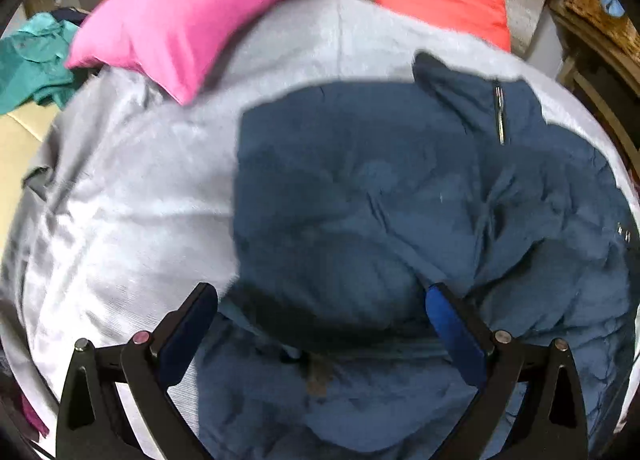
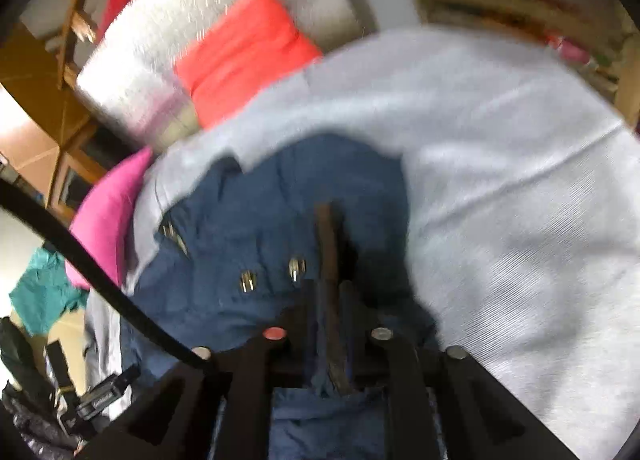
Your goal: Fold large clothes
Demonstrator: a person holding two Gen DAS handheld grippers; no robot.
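We see the navy jacket [image 1: 400, 219] spread on the grey bed cover [image 1: 132, 195], straight ahead of both claws. Our left claw [image 1: 320, 300] hangs with fingers apart above it; our right claw [image 2: 326, 288] is clamped on a jacket fold.

The left gripper [image 1: 322, 300], a black, angular plastic frame, is showing round silver screw heads at its pivots and blue pads [image 1: 452, 324] lining its fingers. The right gripper [image 2: 328, 292] is wearing the same black frame, one screw head seeming reddish, with a black cable [image 2: 92, 268] curving across beside it.
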